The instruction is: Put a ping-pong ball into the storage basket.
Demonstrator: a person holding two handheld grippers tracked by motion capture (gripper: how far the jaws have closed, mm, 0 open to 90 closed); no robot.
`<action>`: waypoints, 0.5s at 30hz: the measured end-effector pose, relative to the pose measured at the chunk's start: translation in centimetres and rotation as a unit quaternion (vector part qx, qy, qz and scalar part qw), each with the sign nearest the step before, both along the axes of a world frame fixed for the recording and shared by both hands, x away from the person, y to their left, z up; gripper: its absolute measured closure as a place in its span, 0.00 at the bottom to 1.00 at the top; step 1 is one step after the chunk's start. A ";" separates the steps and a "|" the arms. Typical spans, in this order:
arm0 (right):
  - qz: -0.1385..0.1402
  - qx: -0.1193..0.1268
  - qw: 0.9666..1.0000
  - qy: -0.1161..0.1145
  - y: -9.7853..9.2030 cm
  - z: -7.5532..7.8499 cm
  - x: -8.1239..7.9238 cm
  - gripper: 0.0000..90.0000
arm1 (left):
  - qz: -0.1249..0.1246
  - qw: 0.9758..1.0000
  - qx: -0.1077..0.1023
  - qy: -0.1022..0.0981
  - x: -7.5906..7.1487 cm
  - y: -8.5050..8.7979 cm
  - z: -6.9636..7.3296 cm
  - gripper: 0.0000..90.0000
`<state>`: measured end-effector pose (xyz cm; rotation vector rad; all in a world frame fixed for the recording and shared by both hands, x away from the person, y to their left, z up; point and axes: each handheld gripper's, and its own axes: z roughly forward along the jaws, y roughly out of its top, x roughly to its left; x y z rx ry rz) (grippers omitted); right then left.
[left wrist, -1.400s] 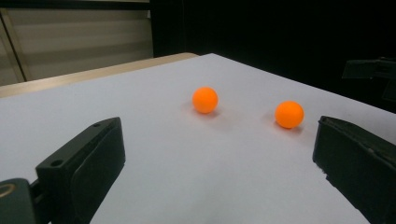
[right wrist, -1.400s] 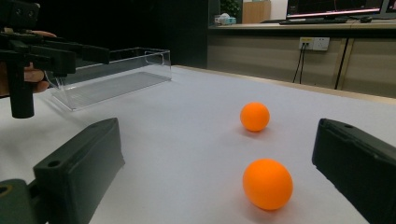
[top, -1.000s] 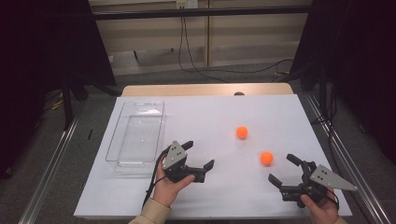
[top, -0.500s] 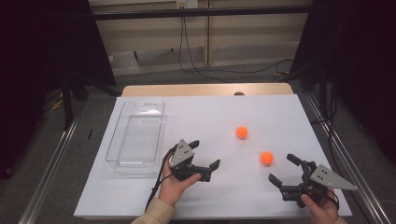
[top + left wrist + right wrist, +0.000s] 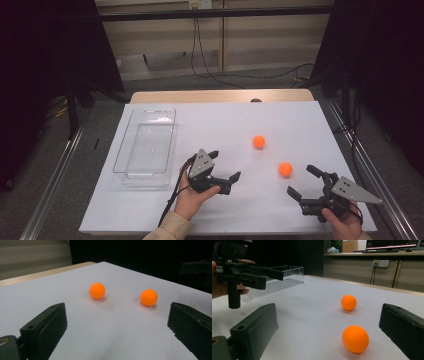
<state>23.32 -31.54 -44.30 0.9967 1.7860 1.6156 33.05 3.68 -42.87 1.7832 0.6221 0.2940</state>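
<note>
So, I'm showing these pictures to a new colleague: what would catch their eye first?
Two small bright orange balls on the white table sheet, the farther orange ball near mid-table, the nearer orange ball toward the right claw. Then the clear plastic rectangular tray at the left, beside the open left claw.

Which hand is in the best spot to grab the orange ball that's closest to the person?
The right. The right gripper is open and nearest the closer small round orange ball, which lies just ahead between its jaws in the right gripper view. The left gripper, also open, is farther off, between that ball and the clear plastic tray.
</note>
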 end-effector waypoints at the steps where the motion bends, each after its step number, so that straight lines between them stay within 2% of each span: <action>1: 0.000 0.000 1.000 0.001 0.0 0.0 0.0 0.02 | -0.002 1.000 0.003 -0.001 0.0 -0.1 0.0 0.03; 3: 0.001 0.000 1.000 0.001 0.0 0.0 0.0 0.02 | 0.000 1.000 -0.001 0.002 0.0 -0.3 0.0 0.03; 8: 0.003 0.000 1.000 0.001 0.0 0.0 0.0 0.02 | -0.005 1.000 0.005 -0.001 0.2 -0.7 0.0 0.03; 9: 0.003 0.000 1.000 0.001 0.0 0.0 0.0 0.02 | -0.004 1.000 -0.002 0.002 0.2 -0.8 -0.1 0.03; 15: 0.002 0.001 1.000 0.001 -0.1 0.0 0.0 0.02 | -0.007 1.000 0.002 -0.001 0.3 -1.2 -0.1 0.03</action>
